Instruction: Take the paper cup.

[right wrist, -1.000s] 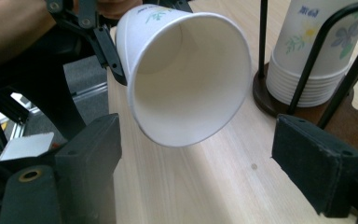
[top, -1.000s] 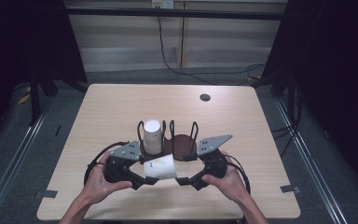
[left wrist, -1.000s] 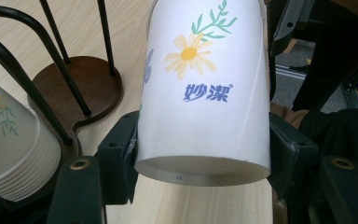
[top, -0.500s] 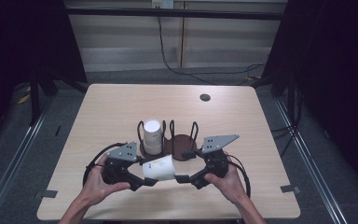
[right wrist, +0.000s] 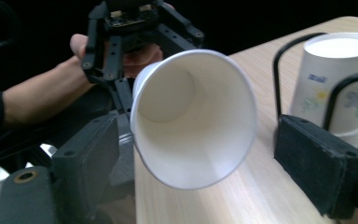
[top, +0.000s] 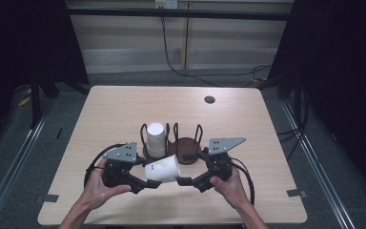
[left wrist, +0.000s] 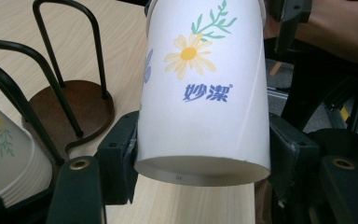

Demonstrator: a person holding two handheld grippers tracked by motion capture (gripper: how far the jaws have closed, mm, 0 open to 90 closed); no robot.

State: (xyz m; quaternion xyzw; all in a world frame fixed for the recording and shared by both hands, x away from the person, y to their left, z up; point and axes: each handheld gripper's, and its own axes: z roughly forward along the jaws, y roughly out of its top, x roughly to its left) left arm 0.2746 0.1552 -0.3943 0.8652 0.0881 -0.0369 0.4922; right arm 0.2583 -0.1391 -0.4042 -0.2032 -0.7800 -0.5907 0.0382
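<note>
Wooden table (top: 124, 105), white daisy-printed paper cup (top: 162, 168) pinched sideways by left hand-held gripper (top: 140, 183), right hand-held gripper (top: 183, 180) spread.

A pale wooden table (top: 124, 109) stands in a dark room, seen from above. Near its middle sits a dark round-based rack (top: 186, 145) with upright wire loops. One side of the rack holds a stack of white paper cups (top: 155, 139), standing mouth down. Two bare forearms reach in from the near edge. The left hand (top: 96, 189) holds the left gripper (top: 142, 183), clamped on the narrow base end of a single white paper cup (top: 162, 168) that lies tilted on its side, a small flower print showing. The right hand (top: 227, 184) holds the right gripper (top: 183, 168), whose jaws have just been opening and now stand apart at the cup's wide mouth. A small dark disc (top: 209, 99) lies near the far edge.
</note>
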